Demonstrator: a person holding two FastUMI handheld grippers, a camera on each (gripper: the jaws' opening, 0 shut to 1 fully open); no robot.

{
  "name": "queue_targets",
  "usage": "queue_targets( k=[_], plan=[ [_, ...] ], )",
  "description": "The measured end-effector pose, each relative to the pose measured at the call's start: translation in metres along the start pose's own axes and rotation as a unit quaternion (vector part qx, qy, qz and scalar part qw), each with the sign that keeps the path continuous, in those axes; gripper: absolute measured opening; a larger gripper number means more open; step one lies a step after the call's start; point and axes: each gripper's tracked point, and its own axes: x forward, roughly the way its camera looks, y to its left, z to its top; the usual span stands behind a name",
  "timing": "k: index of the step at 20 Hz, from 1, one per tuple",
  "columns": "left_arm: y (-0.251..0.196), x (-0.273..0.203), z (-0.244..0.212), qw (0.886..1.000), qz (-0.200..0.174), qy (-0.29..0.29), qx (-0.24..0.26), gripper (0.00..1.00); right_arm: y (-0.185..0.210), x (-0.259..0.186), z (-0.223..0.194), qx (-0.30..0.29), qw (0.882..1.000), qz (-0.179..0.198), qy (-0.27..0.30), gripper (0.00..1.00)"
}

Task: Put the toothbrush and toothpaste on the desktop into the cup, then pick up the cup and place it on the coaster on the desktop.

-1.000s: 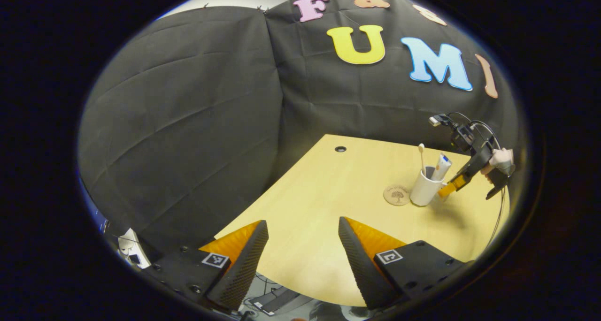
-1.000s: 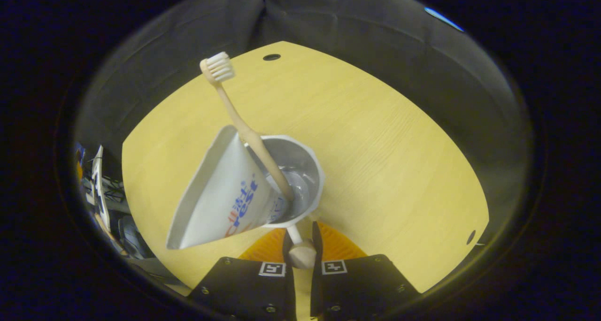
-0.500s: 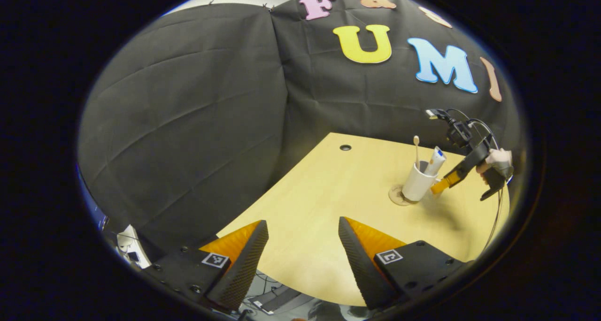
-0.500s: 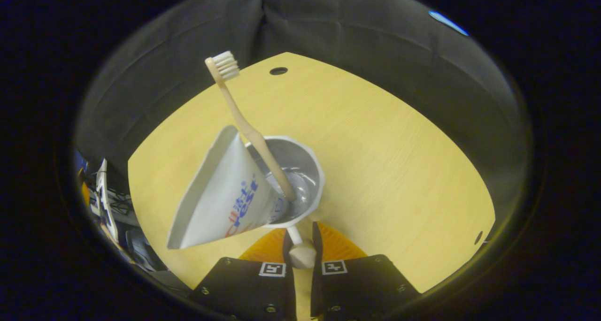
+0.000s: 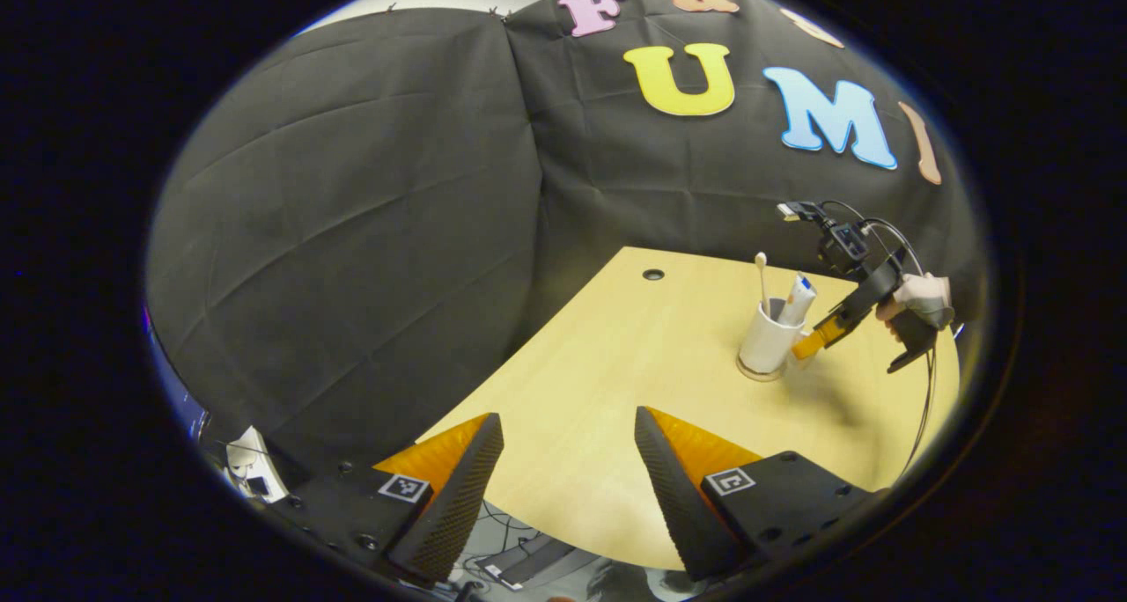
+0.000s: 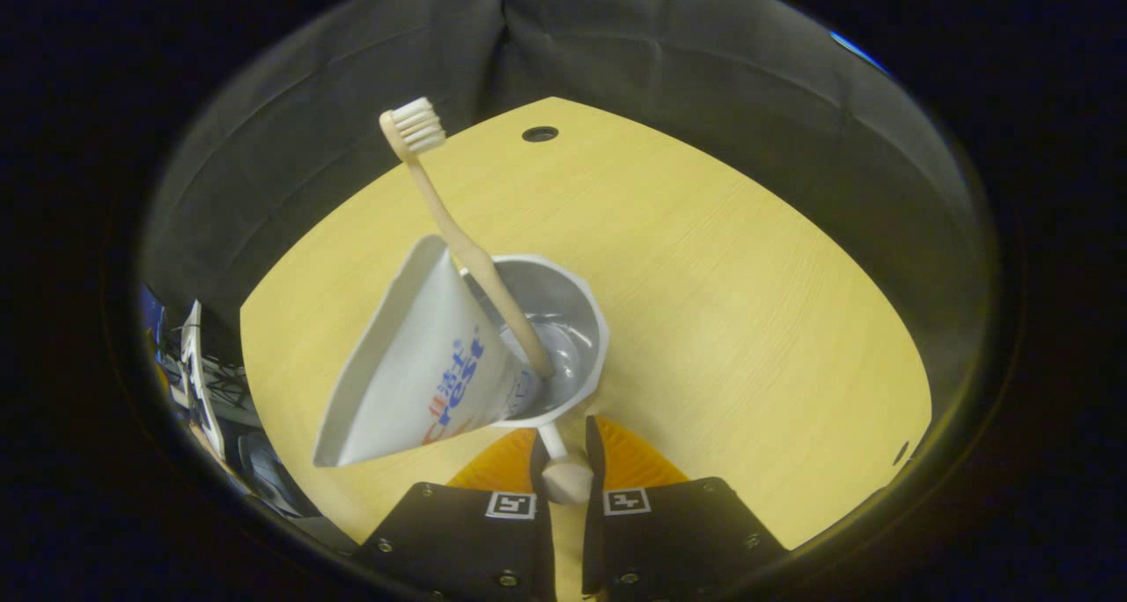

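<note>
Right gripper (image 6: 563, 448) is clamped narrow on the cup's (image 6: 577, 320) handle (image 6: 563, 477), both fingers pressing it. Brush (image 6: 458, 232) and paste (image 6: 423, 364) stand in the cup, both leaning toward the same side, paste tube well proud of the rim.

In the left gripper view the cup (image 5: 766, 342) stands over the coaster (image 5: 759, 375), of which only a thin edge shows under the base. Cannot tell whether the base is touching down or just above; the view is too far off. The hand (image 5: 920, 296) holds the right gripper (image 5: 808, 345) from the far side.

Left gripper (image 5: 568, 470) is wide open, holding nothing, hanging over the near desk (image 5: 616, 382) edge, well apart from the cup.

Judgement: final placing step, nearly done.

Risks:
- Release before the base is seated flat: the cup drops and rocks; the leaning paste makes it top-heavy to one side, so it could tip.
- Cup set off-centre on the coaster: base straddles the edge and sits tilted.
- Fingers drag the handle on withdrawal: cup slides off the coaster.
</note>
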Motion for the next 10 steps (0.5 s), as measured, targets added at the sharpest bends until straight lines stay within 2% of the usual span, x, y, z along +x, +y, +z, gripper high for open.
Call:
queue_targets(
  k=[10],
  plan=[
    [-0.0023, 0.0022, -0.0004, 1.0, -0.002, 0.003, -0.004, 0.98, -0.003, 0.0018, -0.0021, -0.021, 0.999, -0.025, 0.012, 0.13]
  ],
)
